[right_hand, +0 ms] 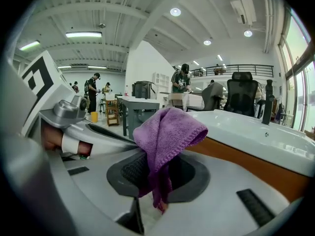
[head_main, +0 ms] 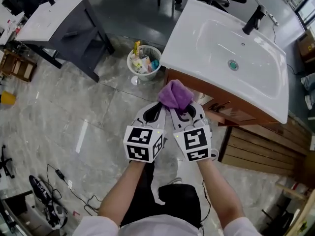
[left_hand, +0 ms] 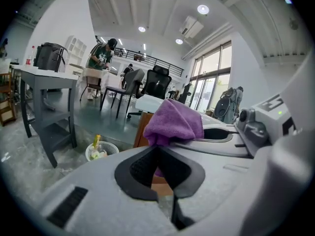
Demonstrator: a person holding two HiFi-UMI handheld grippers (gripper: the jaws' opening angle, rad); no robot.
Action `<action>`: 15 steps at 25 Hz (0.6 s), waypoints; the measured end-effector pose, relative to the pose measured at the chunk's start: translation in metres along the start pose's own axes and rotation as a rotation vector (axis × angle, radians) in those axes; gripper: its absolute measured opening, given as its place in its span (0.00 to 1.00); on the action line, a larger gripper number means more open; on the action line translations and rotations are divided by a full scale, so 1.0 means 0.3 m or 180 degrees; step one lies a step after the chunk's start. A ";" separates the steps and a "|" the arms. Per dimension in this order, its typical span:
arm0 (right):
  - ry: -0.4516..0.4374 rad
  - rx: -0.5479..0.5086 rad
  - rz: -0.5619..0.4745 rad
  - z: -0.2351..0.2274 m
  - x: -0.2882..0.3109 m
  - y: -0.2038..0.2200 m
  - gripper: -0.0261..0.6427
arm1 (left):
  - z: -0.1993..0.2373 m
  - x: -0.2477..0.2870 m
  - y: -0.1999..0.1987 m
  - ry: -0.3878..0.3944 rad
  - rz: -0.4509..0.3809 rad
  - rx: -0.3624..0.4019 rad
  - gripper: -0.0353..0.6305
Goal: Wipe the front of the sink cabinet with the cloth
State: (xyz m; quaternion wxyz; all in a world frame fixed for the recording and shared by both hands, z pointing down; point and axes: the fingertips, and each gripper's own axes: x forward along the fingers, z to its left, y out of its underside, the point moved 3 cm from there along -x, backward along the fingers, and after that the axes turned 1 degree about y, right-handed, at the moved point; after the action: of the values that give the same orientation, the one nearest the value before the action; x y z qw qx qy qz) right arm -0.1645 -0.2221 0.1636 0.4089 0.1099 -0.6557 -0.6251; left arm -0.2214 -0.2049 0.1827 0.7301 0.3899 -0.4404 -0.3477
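Bunched purple cloth [head_main: 175, 94] clenched in fingers of both left gripper [head_main: 159, 110] and right gripper [head_main: 190, 110], side by side. Sink cabinet front [head_main: 246, 113] just ahead, slightly right; right gripper nearer. Contact unclear.

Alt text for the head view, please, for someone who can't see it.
Seen from above, the left gripper and right gripper, side by side, both pinch a bunched purple cloth by the corner of the wooden sink cabinet, under its white basin. A white waste basket stands on the floor beside it.
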 end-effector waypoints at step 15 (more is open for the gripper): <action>-0.0077 -0.0376 -0.0600 -0.023 0.264 0.237 0.15 | 0.164 0.196 0.209 -0.0155 -0.0409 0.0323 0.06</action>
State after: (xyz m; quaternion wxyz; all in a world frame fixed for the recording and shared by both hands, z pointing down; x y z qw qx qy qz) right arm -0.1844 -0.2653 0.2589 0.3460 0.1393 -0.6094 -0.6997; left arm -0.2344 -0.2393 0.2746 0.6747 0.4453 -0.4491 -0.3805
